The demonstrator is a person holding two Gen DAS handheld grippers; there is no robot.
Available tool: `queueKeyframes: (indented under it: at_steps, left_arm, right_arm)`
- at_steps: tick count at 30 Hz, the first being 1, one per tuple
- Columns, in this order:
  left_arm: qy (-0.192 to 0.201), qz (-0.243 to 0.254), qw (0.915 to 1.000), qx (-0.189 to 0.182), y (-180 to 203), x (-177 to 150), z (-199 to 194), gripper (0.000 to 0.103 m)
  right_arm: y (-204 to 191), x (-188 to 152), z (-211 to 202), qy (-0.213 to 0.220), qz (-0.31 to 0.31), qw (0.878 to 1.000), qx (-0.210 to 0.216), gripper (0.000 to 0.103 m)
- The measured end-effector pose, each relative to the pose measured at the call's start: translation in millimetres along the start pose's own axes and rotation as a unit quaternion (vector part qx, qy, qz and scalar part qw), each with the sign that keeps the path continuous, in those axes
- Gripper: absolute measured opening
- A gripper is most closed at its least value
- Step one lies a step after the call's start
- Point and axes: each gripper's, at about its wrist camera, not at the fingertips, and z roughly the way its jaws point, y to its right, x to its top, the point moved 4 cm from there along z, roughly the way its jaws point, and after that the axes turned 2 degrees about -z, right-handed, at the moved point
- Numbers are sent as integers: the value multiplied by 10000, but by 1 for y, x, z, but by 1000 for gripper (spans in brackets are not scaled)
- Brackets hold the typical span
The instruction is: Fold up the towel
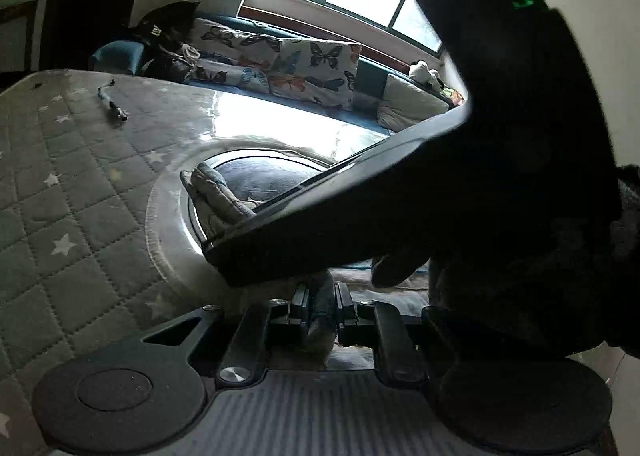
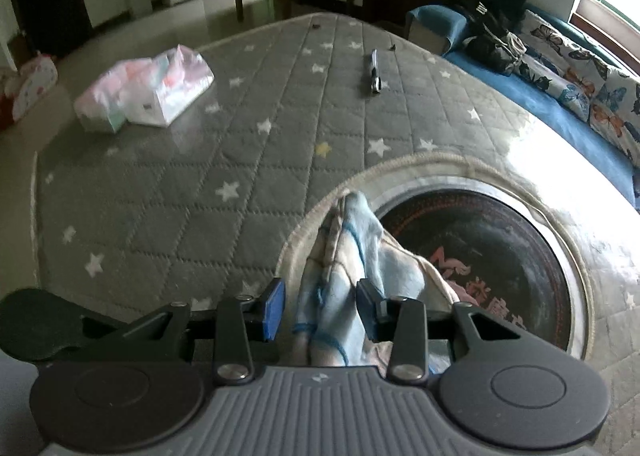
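Observation:
The towel (image 2: 348,232), pale blue and cream with darker blue stripes, is bunched into a raised ridge over the rim of a round inset in the table. My right gripper (image 2: 320,298) is open and straddles it; the right blue pad (image 2: 366,304) touches the cloth, the left pad (image 2: 274,306) stands slightly off it. In the left wrist view my left gripper (image 1: 322,304) is shut on a fold of the towel (image 1: 320,316), and another part of the towel (image 1: 216,200) shows further ahead. A large dark housing (image 1: 420,208) held in a gloved hand blocks the right half of that view.
The table wears a grey quilted cover with white stars (image 2: 200,184). A dark round plate with red print (image 2: 480,256) sits in its inset. Tissue packs (image 2: 148,96) and a pen-like object (image 2: 375,72) lie further off. A blue sofa with butterfly cushions (image 2: 592,96) runs along the right.

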Motion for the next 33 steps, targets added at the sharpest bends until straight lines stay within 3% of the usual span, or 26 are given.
queueKeyframes:
  at_steps: [4, 5, 8, 13, 17, 21, 24, 29, 33]
  left_arm:
    - [-39, 87, 9999, -105, 3, -1, 1, 18]
    - [-44, 112, 9998, -155, 4, -2, 0, 26]
    - [-23, 240, 9992, -332, 8, -4, -4, 48]
    - [63, 653, 9954, -699, 22, -9, -13, 58]
    - [117, 901, 9920, -882, 32, -14, -16, 82]
    - [95, 1034, 9910, -849, 39, -14, -8, 98]
    - [59, 1092, 9906, -826, 45, -14, -2, 103]
    - [-30, 1134, 9909, -719, 50, -13, 12, 103]
    - [-63, 1170, 9910, -651, 54, -9, 21, 103]
  right_arm:
    - [4, -11, -6, 232, 84, 9995, -209, 11]
    - [7, -13, -9, 302, 162, 9992, -221, 10]
    - [21, -24, -22, 559, 508, 9969, -221, 9]
    - [55, -50, -50, 937, 1222, 9879, -201, 8]
    - [81, -86, -74, 1157, 1766, 9770, -293, 8]
    - [104, -128, -94, 1366, 2314, 9624, -395, 8]
    - [119, -161, -100, 1422, 2684, 9517, -452, 8]
    - [138, -208, -96, 1404, 3199, 9357, -484, 9]
    - [142, -223, -92, 1496, 3337, 9301, -355, 9]
